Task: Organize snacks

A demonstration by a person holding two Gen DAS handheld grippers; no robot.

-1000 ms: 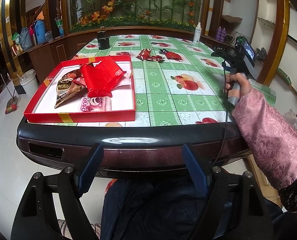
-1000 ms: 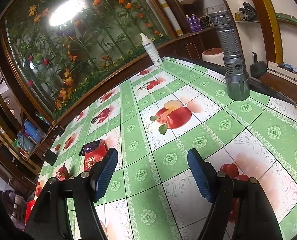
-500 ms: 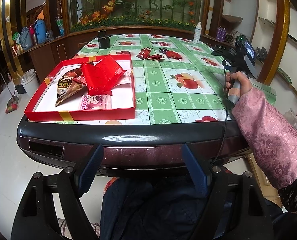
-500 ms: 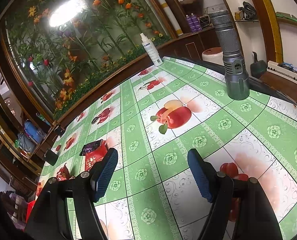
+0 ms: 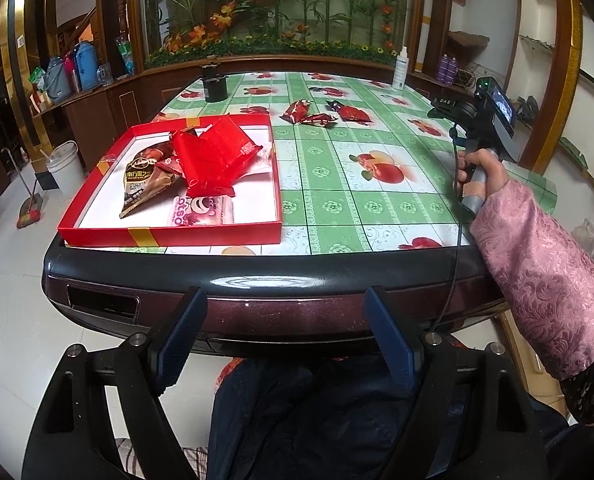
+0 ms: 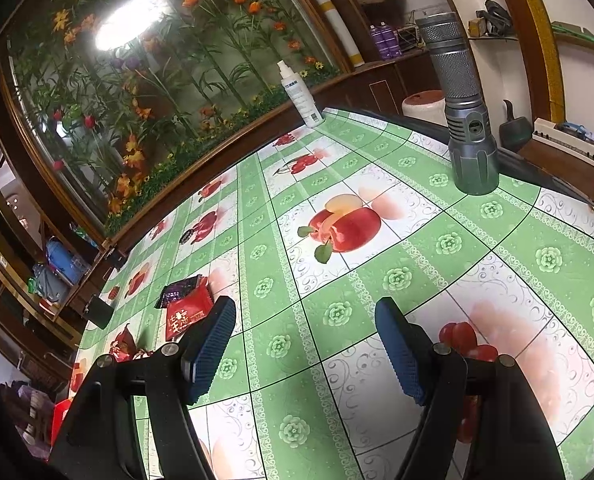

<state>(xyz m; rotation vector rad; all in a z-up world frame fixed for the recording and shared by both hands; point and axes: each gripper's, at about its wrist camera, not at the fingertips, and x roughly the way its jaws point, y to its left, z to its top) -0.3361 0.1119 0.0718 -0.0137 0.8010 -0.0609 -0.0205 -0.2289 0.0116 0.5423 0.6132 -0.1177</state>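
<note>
A red tray (image 5: 169, 236) sits on the table's near left and holds several snack packets, with a big red packet (image 5: 213, 160) on top. Three red packets (image 5: 321, 114) lie loose on the green tablecloth farther back; one red packet (image 6: 187, 314) shows in the right wrist view, left of the fingers. My left gripper (image 5: 285, 336) is open and empty, held below the table's front edge. My right gripper (image 6: 305, 344) is open and empty, low over the tablecloth at the right side; its handle (image 5: 485, 136) shows in the left wrist view.
A grey flashlight (image 6: 463, 120) stands upright at the table's right edge. A white spray bottle (image 6: 299, 94) stands at the far edge. A black cup (image 5: 214, 86) stands at the far left. The table has a dark rounded rim (image 5: 257, 276).
The right gripper has shifted slightly toward the loose packets; the red packet now shows nearer its left finger. The left gripper has hardly moved.
</note>
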